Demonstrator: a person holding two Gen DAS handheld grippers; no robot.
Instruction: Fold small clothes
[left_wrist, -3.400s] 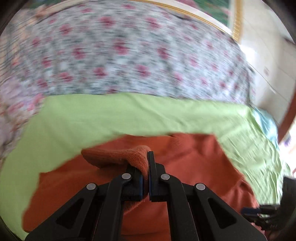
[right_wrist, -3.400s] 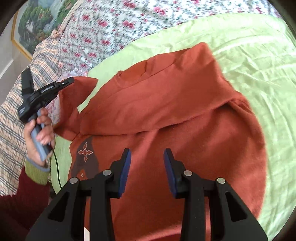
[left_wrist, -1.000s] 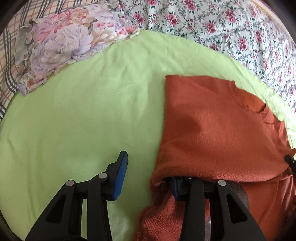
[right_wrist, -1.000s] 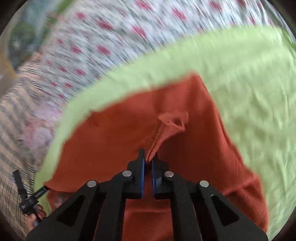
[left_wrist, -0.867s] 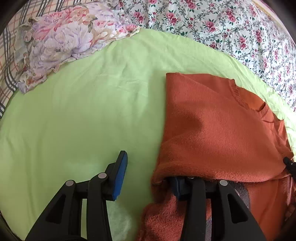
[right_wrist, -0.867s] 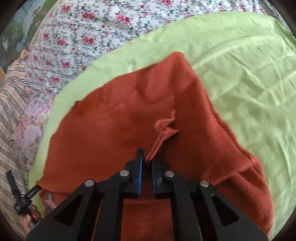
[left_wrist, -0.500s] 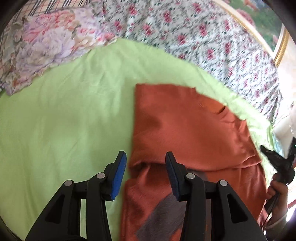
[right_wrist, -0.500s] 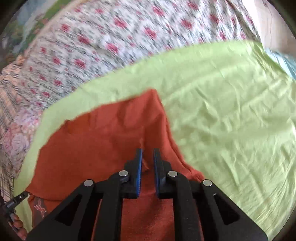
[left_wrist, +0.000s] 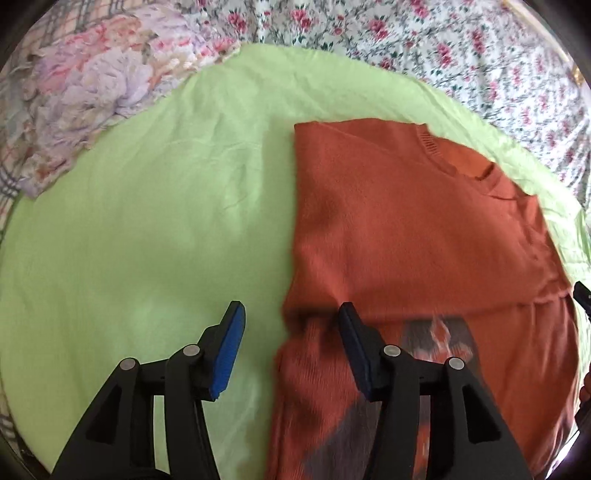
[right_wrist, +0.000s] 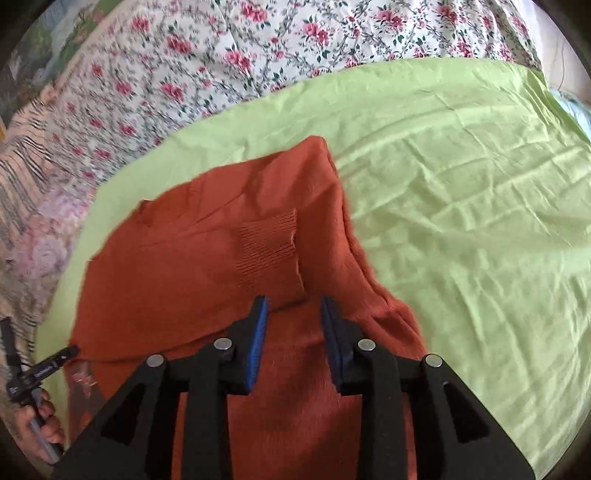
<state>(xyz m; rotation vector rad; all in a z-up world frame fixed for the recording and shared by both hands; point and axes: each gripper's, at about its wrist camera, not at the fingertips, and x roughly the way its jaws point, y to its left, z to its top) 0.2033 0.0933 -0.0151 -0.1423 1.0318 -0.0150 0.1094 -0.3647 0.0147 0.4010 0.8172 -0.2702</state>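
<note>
A fuzzy rust-orange knit sweater (left_wrist: 388, 221) lies folded on the crinkled lime-green sheet (left_wrist: 147, 221) — left gripper (left_wrist: 290, 345) and right gripper (right_wrist: 291, 328) both empty, their blue-padded fingers opening above it

Only one bit of writing shows — a short white word printed along the black body of the left gripper (right_wrist: 44, 369), seen small at the edge of the right wrist view — and it is too tiny and blurred to read.
</note>
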